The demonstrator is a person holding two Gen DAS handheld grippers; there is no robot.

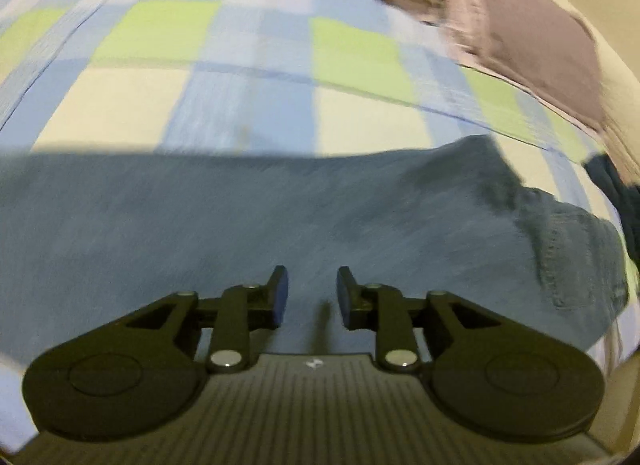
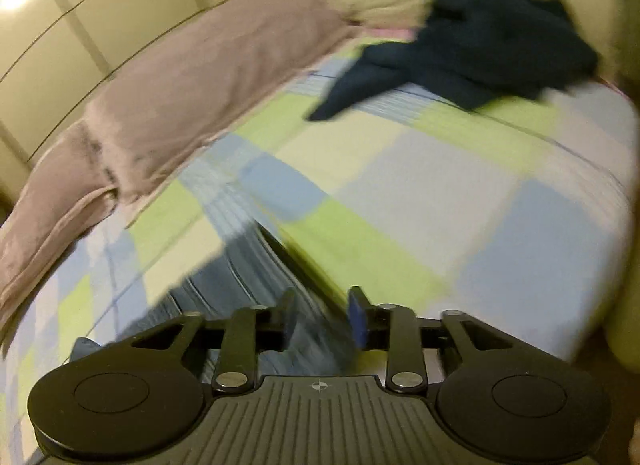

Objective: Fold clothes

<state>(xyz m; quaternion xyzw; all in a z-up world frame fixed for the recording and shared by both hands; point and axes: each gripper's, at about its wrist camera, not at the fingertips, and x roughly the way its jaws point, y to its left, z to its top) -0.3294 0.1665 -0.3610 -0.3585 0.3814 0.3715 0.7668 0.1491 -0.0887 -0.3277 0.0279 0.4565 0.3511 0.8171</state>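
Observation:
A blue denim garment (image 1: 260, 217) lies spread flat across the checked bedspread (image 1: 248, 97) in the left wrist view, its stitched hem at the right. My left gripper (image 1: 312, 293) hovers over it, open and empty. In the right wrist view my right gripper (image 2: 322, 317) is open, with a blurred edge of the blue denim garment (image 2: 256, 277) between and just ahead of its fingers; the frame is too blurred to show contact. A dark navy garment (image 2: 472, 49) lies crumpled at the far side of the bed.
A mauve blanket (image 2: 192, 77) lies along the bed's far left edge, also seen in the left wrist view (image 1: 528, 25). Cream wardrobe doors (image 2: 80, 17) stand behind it. The checked bedspread (image 2: 440, 193) stretches ahead of my right gripper.

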